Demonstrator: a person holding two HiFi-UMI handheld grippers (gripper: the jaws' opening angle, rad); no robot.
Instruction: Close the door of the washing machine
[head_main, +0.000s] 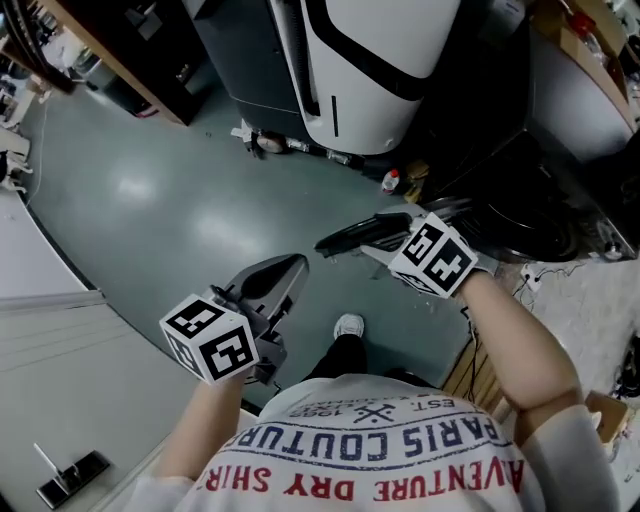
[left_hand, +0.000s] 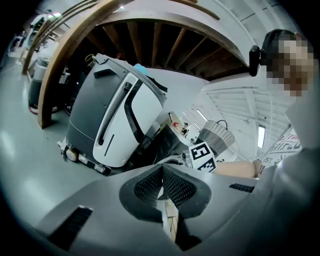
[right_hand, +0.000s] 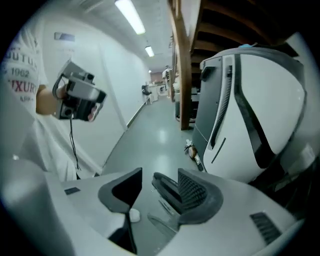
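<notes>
Head view: my right gripper (head_main: 335, 240) is out in front over the grey floor (head_main: 150, 200), with its marker cube (head_main: 432, 255) nearer my forearm. My left gripper (head_main: 285, 270) sits lower and to the left of it, and the two are apart. My shoe (head_main: 348, 325) is on the floor between them.

Right gripper view: the right gripper (right_hand: 157, 182) has its jaws spread and nothing is pinched, only floor and the shoe behind the gap. It faces a big white-and-grey machine (right_hand: 260, 100) standing near, not touching.

Left gripper view: the left gripper (left_hand: 162, 182) has its pads pressed together at the tips and holds nothing. The same white-and-grey machine (left_hand: 120, 120) is ahead and to the left. My right gripper's cube (left_hand: 202, 156) shows just past the jaws.

The washing machine (head_main: 545, 225) seems to be the dark round-fronted bulk at the right edge of the head view. It is behind and to the right of the right cube, near my right forearm. The right jaws point away from it to the left. It's too dark to tell how the door stands. Neither gripper touches it.
</notes>
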